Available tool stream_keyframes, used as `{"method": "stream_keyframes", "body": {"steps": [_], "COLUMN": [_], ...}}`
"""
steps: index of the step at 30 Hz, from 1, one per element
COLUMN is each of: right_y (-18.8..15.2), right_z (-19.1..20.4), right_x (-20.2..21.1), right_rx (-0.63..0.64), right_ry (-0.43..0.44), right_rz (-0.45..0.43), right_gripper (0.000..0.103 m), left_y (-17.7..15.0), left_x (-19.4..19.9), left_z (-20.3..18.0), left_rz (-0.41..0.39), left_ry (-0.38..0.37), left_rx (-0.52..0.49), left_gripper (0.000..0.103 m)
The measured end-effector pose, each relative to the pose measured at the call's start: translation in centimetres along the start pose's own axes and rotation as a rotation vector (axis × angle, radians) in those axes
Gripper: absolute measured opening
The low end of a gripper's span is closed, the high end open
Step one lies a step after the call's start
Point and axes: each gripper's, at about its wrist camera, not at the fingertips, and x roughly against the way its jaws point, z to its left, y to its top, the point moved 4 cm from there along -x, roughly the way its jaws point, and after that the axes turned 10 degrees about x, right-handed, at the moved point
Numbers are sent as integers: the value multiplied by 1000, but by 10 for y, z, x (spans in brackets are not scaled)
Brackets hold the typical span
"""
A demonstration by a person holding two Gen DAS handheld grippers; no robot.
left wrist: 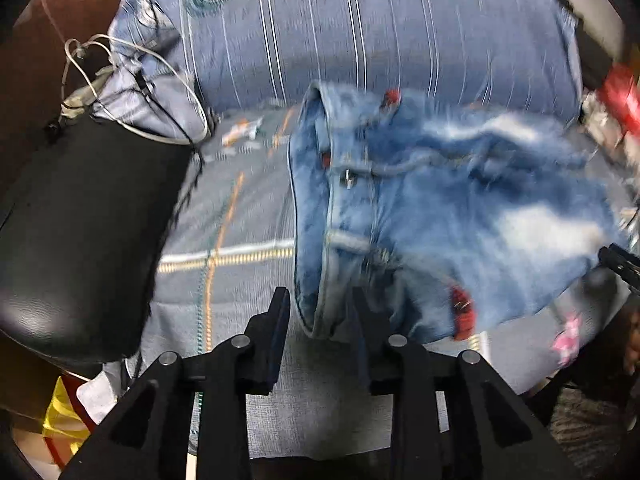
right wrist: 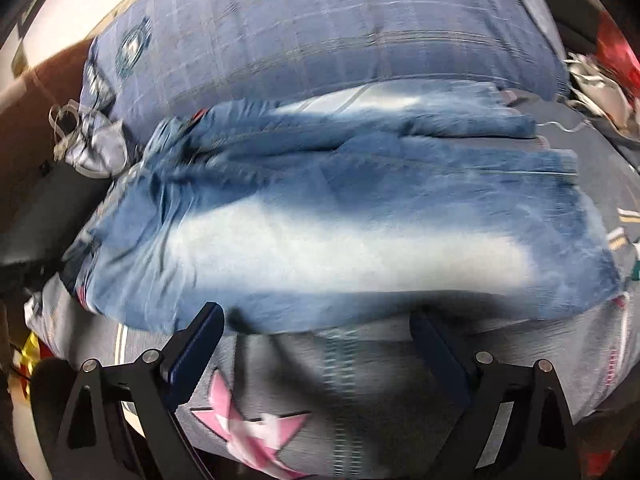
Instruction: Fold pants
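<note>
Left wrist view, jeans (left wrist: 432, 216) centre-right on the bedspread (left wrist: 240, 216), left gripper (left wrist: 318, 304) jaws part-open astride the waistband corner, not clamped, right wrist view, right gripper (right wrist: 316, 320) jaws wide apart just below the jeans' lower edge, pillow (right wrist: 320, 28) upper frame.
</note>
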Motion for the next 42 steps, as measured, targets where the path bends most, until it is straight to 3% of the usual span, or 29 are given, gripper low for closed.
{"method": "stream_keyframes", "body": {"steps": [4,8,11,14,18,19,22,23,24,25,28,33,38,42], "right_y": [15,25,20,10,0,-1,-1,0,2,3,8,29,69,101], "right_z": [-50,-93,-103,-109,-125,-129,-142,-144,-149,-152,-163,-184,-212,-233], "right_x": [21,26,25,14,8,11,16,16,15,13,7,7,-1,-30], "right_rx": [-73,-163,-196,-224,-265,-270,-277,-275,-274,-276,-291,-303,-324,-347], "right_ry": [-79,-142,-150,-150,-167,-175,-218,-230,-242,-245,-246,-246,-202,-174], "right_rz": [-50,-64,-62,-33,-4,-6,-12,-13,-15,-13,-12,-46,-62,-29], "right_gripper": [97,97,97,97,97,97,97,97,97,97,97,97,97,97], "left_y": [35,95,139,170,184,184,191,192,194,197,197,197,198,187], "left_x": [5,-33,-82,-137,-202,-208,-211,-212,-214,-215,-216,-208,-186,-159], "left_z": [10,1,-11,-31,-55,-58,-58,-53,-42,-31,-18,-29,-15,-5], "left_rz": [-50,-42,-14,39,154,175,155,162,166,154,157,135,117,104], "left_ry": [-32,-34,-113,-75,-29,-44,-2,5,27,99,88,114,-30,-62], "left_rx": [109,233,304,283,233,230,208,221,257,274,343,321,465,487], "left_gripper": [46,47,47,47,47,39,22,21,10,8,12,13,17,24]}}
